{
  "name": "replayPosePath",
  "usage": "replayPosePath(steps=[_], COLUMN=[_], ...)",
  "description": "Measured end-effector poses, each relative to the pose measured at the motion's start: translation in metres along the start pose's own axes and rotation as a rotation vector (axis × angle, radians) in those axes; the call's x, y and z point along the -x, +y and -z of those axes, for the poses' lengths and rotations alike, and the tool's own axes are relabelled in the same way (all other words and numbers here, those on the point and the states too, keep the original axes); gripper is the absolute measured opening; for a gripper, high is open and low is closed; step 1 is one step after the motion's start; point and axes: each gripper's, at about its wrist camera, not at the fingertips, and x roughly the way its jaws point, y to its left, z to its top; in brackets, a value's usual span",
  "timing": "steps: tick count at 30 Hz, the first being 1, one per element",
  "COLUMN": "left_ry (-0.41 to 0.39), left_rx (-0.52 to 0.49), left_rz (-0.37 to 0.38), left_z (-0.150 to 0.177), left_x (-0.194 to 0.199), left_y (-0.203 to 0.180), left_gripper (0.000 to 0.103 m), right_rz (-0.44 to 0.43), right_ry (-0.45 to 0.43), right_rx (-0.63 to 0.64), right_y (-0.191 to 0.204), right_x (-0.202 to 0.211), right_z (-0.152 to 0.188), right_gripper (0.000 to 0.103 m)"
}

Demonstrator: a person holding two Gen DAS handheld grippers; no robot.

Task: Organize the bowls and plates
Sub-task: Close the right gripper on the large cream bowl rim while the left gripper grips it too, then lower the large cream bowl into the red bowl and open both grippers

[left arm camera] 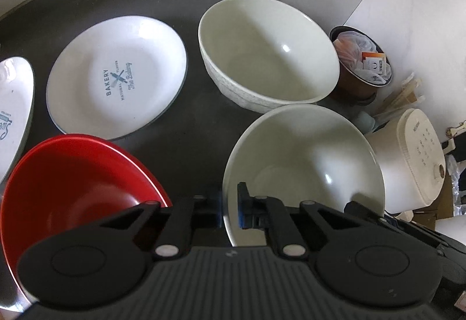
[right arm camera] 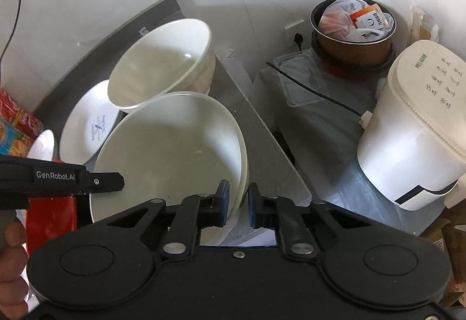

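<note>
Rim of the near cream bowl (left arm camera: 303, 174) sits between the fingers of both grippers at once. The left gripper (left arm camera: 228, 210) has its blue pads either side of the bowl's wall at about 7 o'clock on the rim, the gap narrow and the pads apparently pinching it. The right gripper (right arm camera: 236, 203) straddles the same bowl (right arm camera: 169, 157) at the rim's opposite side, roughly 5 o'clock in its own view; its jaws stand a little wider than the wall, and whether the outer pad touches I cannot tell.

From the left gripper the far cream bowl (left arm camera: 268, 52) lies at 12 o'clock, just beyond the held one, upright and mouth open, near the dark counter's (left arm camera: 189, 122) right edge. That is the relation to watch: nesting would mean carrying the near bowl straight ahead. The bakery plate (left arm camera: 116, 78) lies at 10 o'clock, the red bowl (left arm camera: 75, 183) close at 9 o'clock, and a second printed plate (left arm camera: 14, 104) beyond it at the left edge
</note>
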Motion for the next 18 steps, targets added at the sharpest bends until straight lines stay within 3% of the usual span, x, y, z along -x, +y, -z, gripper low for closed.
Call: replayPosePath(steps=[10, 18], left_ry=[-0.065, -0.140], left_rx=[0.025, 0.085], left_rz=[0.052, 0.061], left_z=[-0.002, 0.001], left_x=[0.046, 0.090], left_y=[0.010, 0.043], left_gripper=[0.009, 0.009], right_rz=[-0.025, -0.080], right_ry=[-0.073, -0.133], right_rx=[0.049, 0.111], right_y=[0.019, 0.057], right_x=[0.036, 0.061], right_z=[-0.008, -0.019], right_gripper=[0.013, 0.015])
